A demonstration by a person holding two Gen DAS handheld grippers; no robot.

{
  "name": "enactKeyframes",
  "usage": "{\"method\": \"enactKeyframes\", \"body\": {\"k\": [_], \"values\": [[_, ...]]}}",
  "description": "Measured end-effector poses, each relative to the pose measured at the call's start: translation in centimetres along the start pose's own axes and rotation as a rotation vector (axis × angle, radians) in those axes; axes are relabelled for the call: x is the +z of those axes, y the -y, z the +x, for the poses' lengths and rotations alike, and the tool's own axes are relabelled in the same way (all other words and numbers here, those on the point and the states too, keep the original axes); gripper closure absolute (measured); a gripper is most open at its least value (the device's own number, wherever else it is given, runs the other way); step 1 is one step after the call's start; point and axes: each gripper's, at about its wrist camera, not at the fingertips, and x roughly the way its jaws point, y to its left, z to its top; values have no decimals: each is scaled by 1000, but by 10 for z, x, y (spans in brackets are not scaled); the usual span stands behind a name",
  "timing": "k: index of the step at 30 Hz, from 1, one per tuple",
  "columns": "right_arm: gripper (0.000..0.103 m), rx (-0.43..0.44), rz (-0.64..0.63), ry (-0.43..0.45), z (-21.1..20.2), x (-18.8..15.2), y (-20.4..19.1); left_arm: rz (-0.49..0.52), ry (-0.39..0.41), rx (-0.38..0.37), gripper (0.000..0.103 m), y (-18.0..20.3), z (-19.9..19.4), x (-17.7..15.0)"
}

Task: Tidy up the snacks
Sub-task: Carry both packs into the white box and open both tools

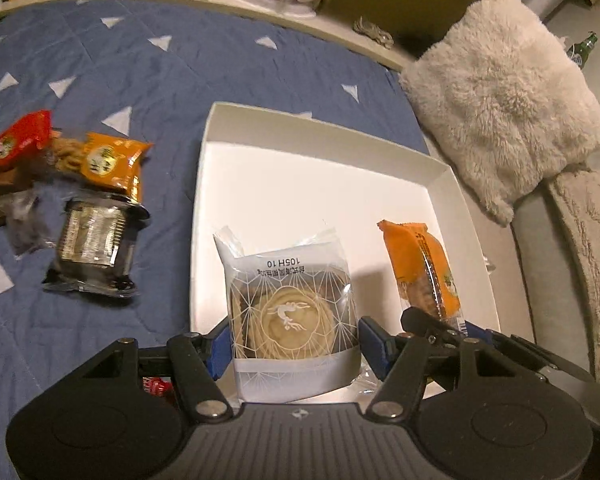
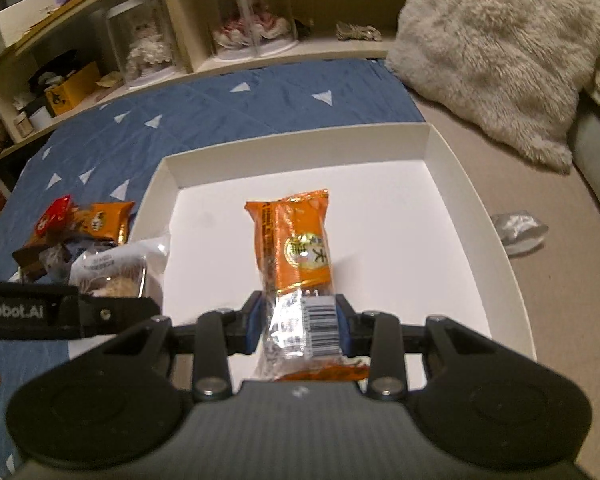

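White box (image 1: 204,216) | left gripper (image 1: 294,340) grips pastry (image 1: 294,320) | right gripper (image 2: 298,328) grips orange snack (image 2: 296,248)

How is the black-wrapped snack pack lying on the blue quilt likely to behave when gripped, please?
The black-wrapped snack pack looks glossy, so probably slippery. Its crinkled film likely flexes. Lying flat on the soft blue quilt, it seems unlikely to roll.

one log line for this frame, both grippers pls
left gripper: shut on pastry pack | right gripper: shut on orange pack | both over white box | pile remains on blanket
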Motion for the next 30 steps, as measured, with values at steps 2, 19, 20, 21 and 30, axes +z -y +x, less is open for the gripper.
{"method": "enactKeyframes", "body": {"k": [2, 19, 20, 21, 30], "values": [[61, -7, 9, -10, 3, 0, 3, -16, -24, -8, 36, -1, 5, 2], [25, -76, 13, -26, 6, 3, 9, 95, 3, 85, 18, -3, -16, 0], [22, -73, 28, -37, 3, 2, 10, 99, 2, 89, 18, -4, -16, -1], [20, -68, 42, -47, 1, 1, 12, 102, 0, 92, 17, -4, -17, -3], [14, -72, 93, -48, -19, -13, 23, 119, 2, 114, 1, -15, -23, -14]]}}
